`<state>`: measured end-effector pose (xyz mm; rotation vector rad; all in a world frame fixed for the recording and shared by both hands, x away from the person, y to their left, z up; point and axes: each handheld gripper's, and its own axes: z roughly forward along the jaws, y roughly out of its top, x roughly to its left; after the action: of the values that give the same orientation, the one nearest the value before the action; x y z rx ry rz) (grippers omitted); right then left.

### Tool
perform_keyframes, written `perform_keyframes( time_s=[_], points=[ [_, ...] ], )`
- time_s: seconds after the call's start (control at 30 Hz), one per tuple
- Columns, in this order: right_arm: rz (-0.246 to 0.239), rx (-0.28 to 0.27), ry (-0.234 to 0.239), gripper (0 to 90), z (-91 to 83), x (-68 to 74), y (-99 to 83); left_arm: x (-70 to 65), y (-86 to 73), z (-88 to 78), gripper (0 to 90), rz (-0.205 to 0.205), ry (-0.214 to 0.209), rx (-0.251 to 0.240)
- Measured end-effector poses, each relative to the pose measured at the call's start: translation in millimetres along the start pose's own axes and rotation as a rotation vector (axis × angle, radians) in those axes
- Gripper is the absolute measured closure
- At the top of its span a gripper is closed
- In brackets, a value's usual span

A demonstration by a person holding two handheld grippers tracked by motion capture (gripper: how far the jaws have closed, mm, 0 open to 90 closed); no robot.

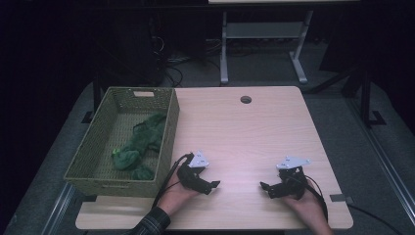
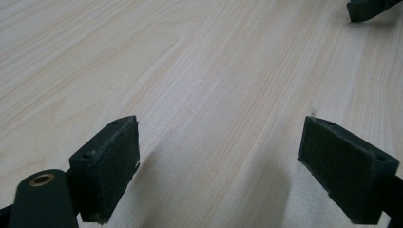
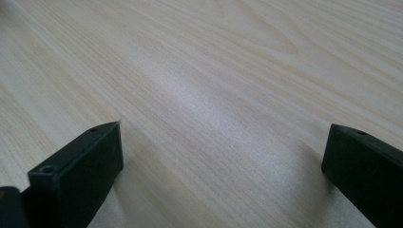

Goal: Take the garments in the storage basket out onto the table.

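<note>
Tongs, left (image 1: 214,185): spread, nothing held, low over bare desk (image 1: 244,132). Tongs, right (image 1: 264,186): spread, nothing held, facing the left pair. Green cloth (image 1: 139,146): crumpled, lying inside woven basket (image 1: 169,129) at the desk's left edge. Step, as judged: rest position, cloth already binned or awaiting pickup. Next move calls for left reach over the basket wall.

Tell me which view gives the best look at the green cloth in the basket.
The high view: the green cloth lies crumpled in the woven basket at the table's left edge, seen whole from above. The two gripper views give no help with it: both look along open jaws at bare table.
</note>
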<state>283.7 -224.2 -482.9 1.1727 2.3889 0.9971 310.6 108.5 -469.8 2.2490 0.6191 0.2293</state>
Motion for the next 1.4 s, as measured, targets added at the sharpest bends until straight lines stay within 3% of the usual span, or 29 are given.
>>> perform_keyframes(
  time_s=[0.27,0.53,0.83,1.4],
  points=[
    [0.004,0.002,0.001,0.0,-0.1,0.3,0.0,0.8,5.8,-7.4,12.9,-0.002,0.013,-0.037],
    [0.004,0.002,0.001,0.0,-0.2,0.3,0.0,0.5,10.2,-11.8,12.8,0.016,0.019,-0.042],
    [0.005,0.003,0.001,0.0,-0.2,0.3,0.0,2.1,14.9,-20.0,12.9,-0.009,0.010,-0.086],
    [0.004,0.003,0.001,0.0,-0.2,0.3,0.0,2.0,25.6,-31.4,12.9,-0.005,0.012,-0.100]
  ],
)
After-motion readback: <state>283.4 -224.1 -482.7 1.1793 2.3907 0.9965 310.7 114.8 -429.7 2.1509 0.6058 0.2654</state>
